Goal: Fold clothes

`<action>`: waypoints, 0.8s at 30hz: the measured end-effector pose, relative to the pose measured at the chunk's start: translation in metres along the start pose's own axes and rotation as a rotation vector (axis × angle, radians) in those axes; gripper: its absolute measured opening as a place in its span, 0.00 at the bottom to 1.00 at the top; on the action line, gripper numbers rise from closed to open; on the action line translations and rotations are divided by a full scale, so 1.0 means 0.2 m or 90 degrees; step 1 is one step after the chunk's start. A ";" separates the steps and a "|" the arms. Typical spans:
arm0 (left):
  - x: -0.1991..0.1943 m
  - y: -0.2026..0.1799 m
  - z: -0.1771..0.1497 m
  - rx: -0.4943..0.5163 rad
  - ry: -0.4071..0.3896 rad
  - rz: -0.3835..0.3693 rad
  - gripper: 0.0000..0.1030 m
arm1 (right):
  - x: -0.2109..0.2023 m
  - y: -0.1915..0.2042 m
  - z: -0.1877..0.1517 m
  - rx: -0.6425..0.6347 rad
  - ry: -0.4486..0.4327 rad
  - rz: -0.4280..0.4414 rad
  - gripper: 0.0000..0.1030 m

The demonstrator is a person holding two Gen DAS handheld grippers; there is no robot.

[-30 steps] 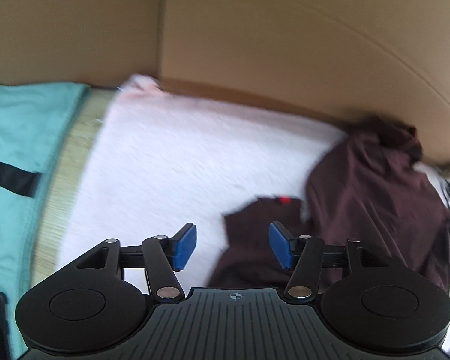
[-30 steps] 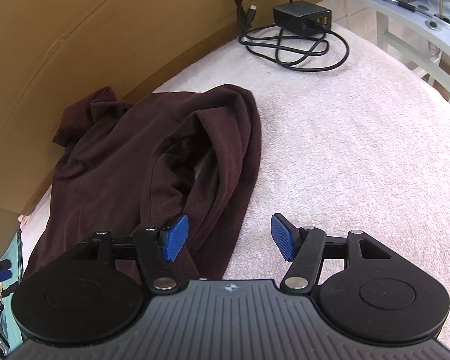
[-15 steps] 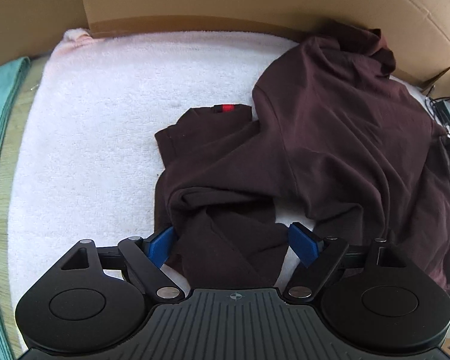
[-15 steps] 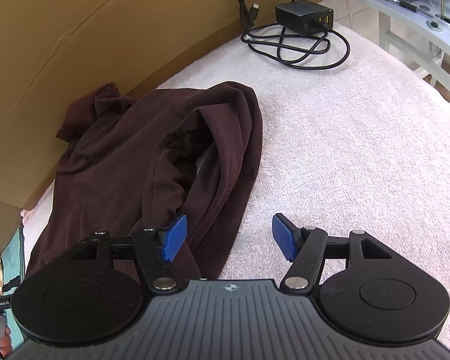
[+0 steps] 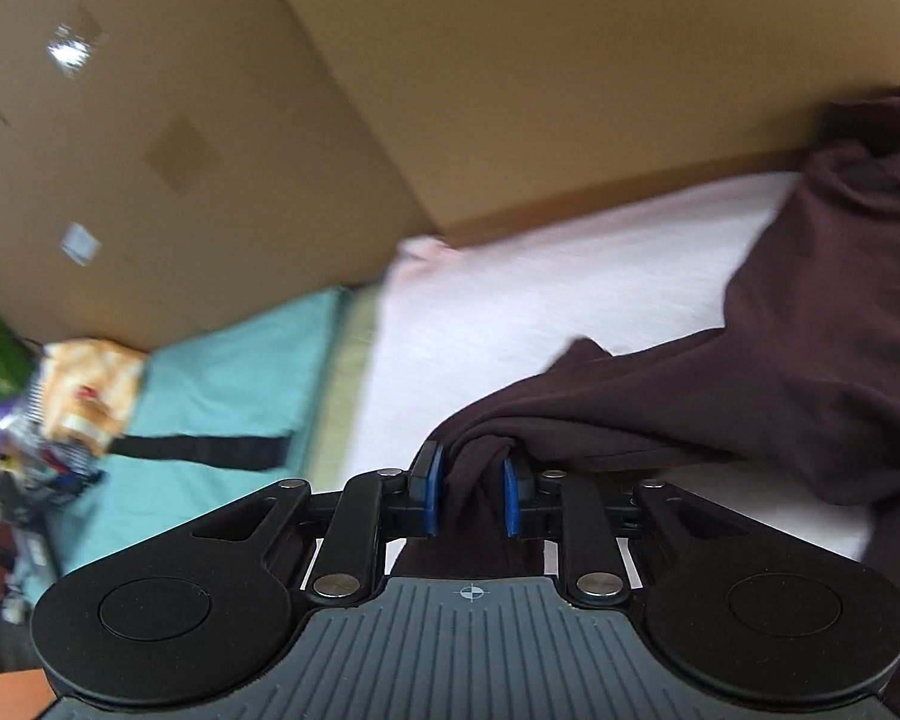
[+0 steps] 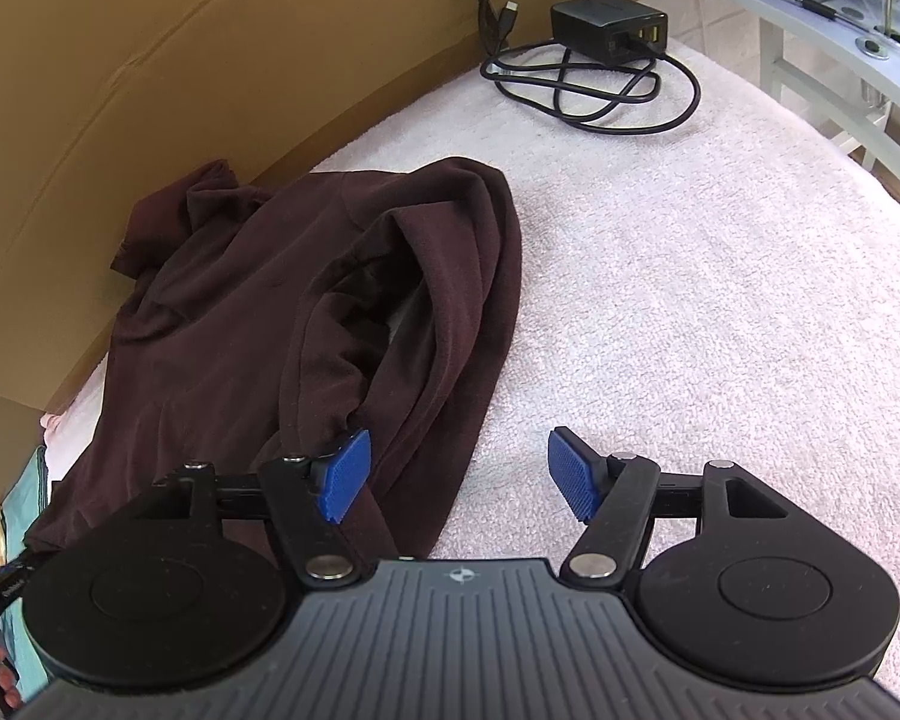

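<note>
Maroon garment (image 6: 258, 324) lies crumpled on the pink towel (image 6: 720, 300), its far end bunched against the cardboard wall (image 6: 150, 60). Left gripper (image 5: 469, 492) has just been closing, and its blue pads (image 5: 432, 495) now pinch a bunched fold of the garment's edge. Right gripper (image 6: 459, 474) is spread wide, grasping nothing: one pad sits over the garment's hem, the other over bare towel. A black charger with coiled cable (image 6: 606, 54) sits at the towel's far end, well apart from the garment.

Matt maroon cloth garment (image 6: 222, 324) on rough, perhaps terry, towel (image 6: 690, 276); smooth cardboard (image 5: 510, 90) behind.
</note>
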State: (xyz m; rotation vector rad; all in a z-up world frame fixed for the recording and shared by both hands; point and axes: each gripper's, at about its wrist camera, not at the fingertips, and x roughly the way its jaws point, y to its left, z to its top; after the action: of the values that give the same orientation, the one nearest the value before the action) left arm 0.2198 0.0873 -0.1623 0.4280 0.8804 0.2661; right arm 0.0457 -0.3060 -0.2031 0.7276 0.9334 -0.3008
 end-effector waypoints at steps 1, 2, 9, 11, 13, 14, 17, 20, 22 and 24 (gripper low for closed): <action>0.02 0.01 0.01 0.000 0.000 0.018 0.22 | 0.00 0.00 0.00 0.003 0.001 0.001 0.68; 0.04 0.01 0.01 -0.001 0.005 0.022 0.23 | 0.01 -0.01 0.00 0.005 0.002 0.003 0.68; 0.11 0.10 -0.06 -0.043 0.084 -0.004 0.72 | 0.00 0.01 0.00 -0.005 0.000 0.013 0.68; 0.09 0.16 -0.10 -0.071 0.099 0.001 0.80 | 0.00 0.00 0.00 -0.001 -0.003 0.010 0.68; 0.09 0.24 -0.11 -0.109 0.116 -0.005 0.83 | -0.01 -0.02 0.01 0.006 -0.007 0.005 0.68; 0.09 0.28 -0.11 -0.135 0.125 -0.013 0.83 | -0.01 -0.04 0.01 0.009 -0.010 0.004 0.68; 0.05 0.40 -0.12 -0.209 0.140 -0.054 0.83 | 0.01 -0.04 0.02 0.009 -0.010 0.005 0.63; -0.02 0.41 -0.10 -0.232 0.127 -0.122 0.83 | 0.04 -0.02 0.01 -0.017 -0.016 -0.008 0.53; -0.07 0.37 -0.07 -0.216 0.113 -0.159 0.84 | 0.04 0.01 0.00 -0.039 -0.024 -0.020 0.53; -0.12 0.29 -0.05 -0.187 0.098 -0.186 0.84 | 0.05 0.03 -0.01 -0.054 -0.020 -0.007 0.53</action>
State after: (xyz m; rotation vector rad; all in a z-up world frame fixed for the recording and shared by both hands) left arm 0.1941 0.1328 -0.1248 0.0035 1.0238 0.1573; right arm 0.0542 -0.2994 -0.2093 0.6386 0.9152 -0.2807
